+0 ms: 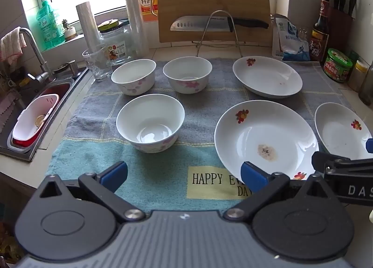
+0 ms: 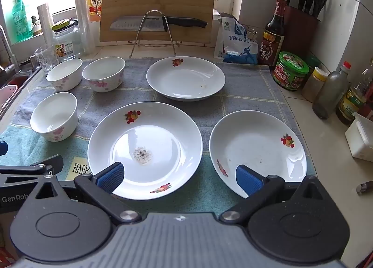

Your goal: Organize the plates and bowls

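From my left gripper [image 1: 184, 176], jaws wide open over the towel [image 1: 149, 181] on the counter, nothing between them. Three bowls: near one [image 1: 150, 122], two behind [image 1: 133, 76] [image 1: 187, 74]. Three plates on the right, and the closest plate [image 1: 265, 137] has a crumby smudge.

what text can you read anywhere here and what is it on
"HAPPY" and "DA", part of a cut-off line: yellow patch on the towel
"SUPOR": knife
"DAS", cut off: right gripper arm
"GenRob", cut off: left gripper arm
"料酒": orange bottle
Jar, salt bag and dark bottle labels: too blurred to read.
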`<move>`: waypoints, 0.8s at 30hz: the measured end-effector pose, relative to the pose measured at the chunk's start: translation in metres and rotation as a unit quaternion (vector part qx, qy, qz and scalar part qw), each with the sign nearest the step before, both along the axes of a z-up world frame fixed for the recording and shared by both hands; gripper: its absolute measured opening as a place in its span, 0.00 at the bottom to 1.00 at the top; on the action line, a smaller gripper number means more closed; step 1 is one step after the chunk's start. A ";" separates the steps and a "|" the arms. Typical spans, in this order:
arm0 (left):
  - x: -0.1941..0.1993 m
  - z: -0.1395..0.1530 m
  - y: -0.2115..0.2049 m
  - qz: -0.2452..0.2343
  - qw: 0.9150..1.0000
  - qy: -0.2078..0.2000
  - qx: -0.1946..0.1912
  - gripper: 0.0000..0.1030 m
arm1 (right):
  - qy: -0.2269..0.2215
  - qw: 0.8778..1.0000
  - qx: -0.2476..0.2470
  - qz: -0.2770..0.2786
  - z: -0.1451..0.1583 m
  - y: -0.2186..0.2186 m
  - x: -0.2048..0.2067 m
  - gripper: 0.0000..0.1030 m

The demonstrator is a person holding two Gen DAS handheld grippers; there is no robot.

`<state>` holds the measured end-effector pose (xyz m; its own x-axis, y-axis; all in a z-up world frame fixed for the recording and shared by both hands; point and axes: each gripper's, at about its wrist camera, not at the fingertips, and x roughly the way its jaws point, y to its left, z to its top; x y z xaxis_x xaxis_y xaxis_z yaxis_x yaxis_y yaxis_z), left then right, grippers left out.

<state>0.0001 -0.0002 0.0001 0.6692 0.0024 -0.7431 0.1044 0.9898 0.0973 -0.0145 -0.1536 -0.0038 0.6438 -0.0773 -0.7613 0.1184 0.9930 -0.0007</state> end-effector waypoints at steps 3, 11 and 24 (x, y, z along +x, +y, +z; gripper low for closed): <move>0.000 0.000 0.000 0.000 1.000 0.001 -0.001 0.99 | -0.002 1.000 0.000 0.000 0.001 0.001 -0.001 1.00; -0.002 0.007 -0.003 -0.001 1.000 -0.001 0.000 0.99 | -0.004 1.000 0.001 0.000 0.001 0.003 -0.002 1.00; -0.004 0.007 0.002 0.005 1.000 -0.006 -0.005 0.99 | -0.008 1.000 -0.001 0.006 0.006 0.006 -0.003 1.00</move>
<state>-0.0037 0.0021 0.0070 0.6782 0.0010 -0.7349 0.0934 0.9918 0.0876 -0.0178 -0.1471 0.0023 0.6574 -0.0708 -0.7502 0.1065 0.9943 -0.0005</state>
